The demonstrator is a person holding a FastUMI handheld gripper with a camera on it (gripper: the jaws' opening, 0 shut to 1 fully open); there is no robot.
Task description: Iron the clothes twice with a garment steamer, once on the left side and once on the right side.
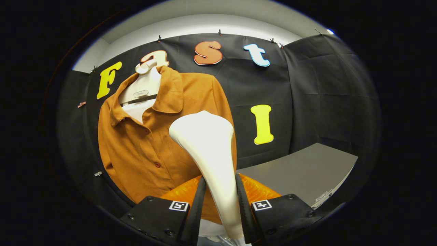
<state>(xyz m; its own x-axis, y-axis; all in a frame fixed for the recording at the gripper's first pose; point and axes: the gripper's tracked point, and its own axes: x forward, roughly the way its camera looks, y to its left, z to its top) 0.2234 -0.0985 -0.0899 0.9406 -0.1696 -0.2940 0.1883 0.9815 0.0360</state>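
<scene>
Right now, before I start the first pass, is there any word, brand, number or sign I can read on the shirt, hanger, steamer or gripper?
Hanger: a small badge on its white neck, too small and blurred to read.
Gripper, shut on the steamer: two square black-and-white marker tags, patterns and no words.
Steamer: no text seen on its white head.
Shirt: no label or print seen.
Table: no text seen.

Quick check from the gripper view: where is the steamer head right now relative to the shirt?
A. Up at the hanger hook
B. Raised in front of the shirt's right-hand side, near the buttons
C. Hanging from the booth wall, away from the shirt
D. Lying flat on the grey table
B: the gripper is shut on the steamer, whose head overlaps the brown shirt just beside the button line.
</scene>
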